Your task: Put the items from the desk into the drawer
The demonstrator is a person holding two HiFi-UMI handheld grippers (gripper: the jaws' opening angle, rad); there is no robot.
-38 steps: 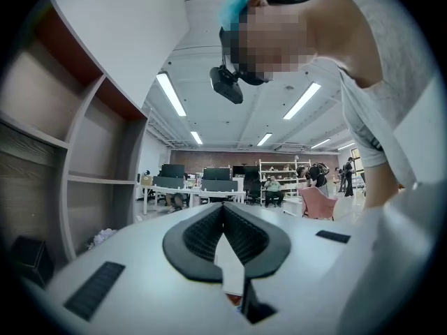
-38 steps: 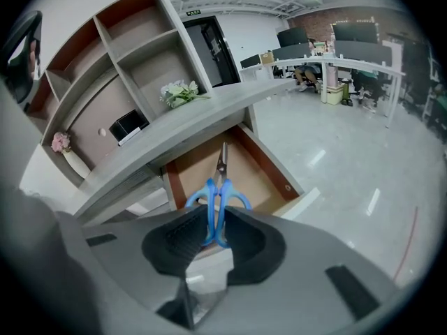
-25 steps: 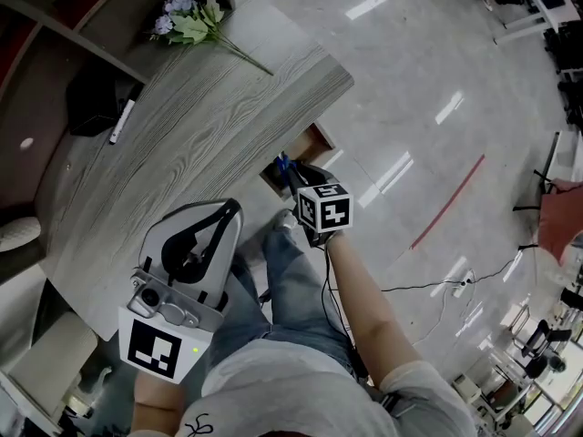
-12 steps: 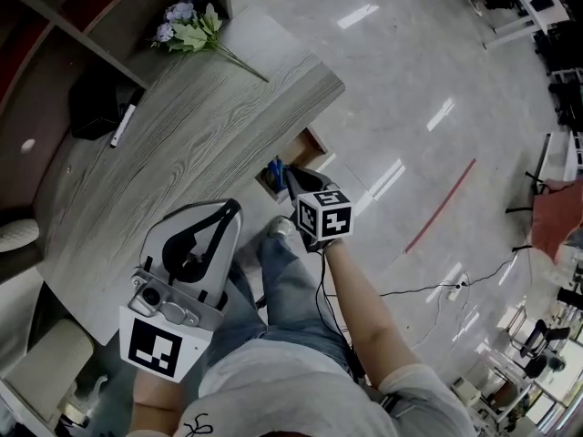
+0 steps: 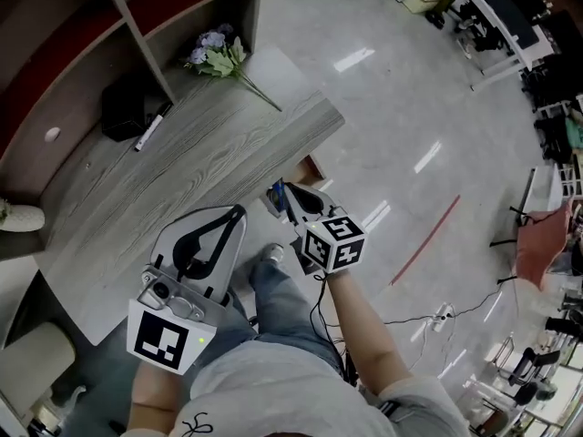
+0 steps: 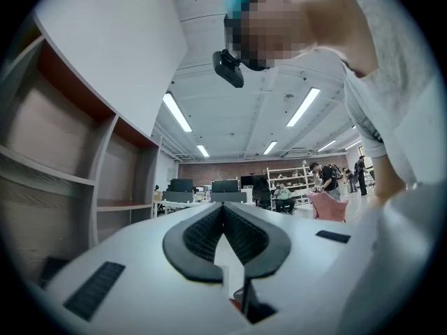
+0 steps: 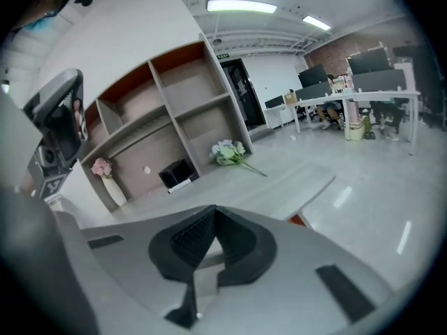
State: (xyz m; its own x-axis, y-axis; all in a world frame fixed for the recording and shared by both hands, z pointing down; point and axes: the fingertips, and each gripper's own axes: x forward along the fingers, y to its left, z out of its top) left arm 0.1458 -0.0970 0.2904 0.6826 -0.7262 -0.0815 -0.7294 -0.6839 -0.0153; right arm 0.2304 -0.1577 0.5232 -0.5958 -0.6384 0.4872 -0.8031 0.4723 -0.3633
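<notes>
Drawer mostly hidden beneath desk edge and right gripper, jaws pressed together empty, likewise left gripper; flowers, marker far across desk.

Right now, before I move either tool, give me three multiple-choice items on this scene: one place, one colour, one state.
1. The flower bouquet lies: A in the drawer; B on the desk; C on the floor.
2. The marker is mostly: A white; B red; C green.
3. The right tool is: A open; B shut on the marker; C shut, empty.
Answers: 1 B, its stem rests on the wood-grain top; 2 A, white with a dark cap; 3 C, its jaws meet with nothing between.
</notes>
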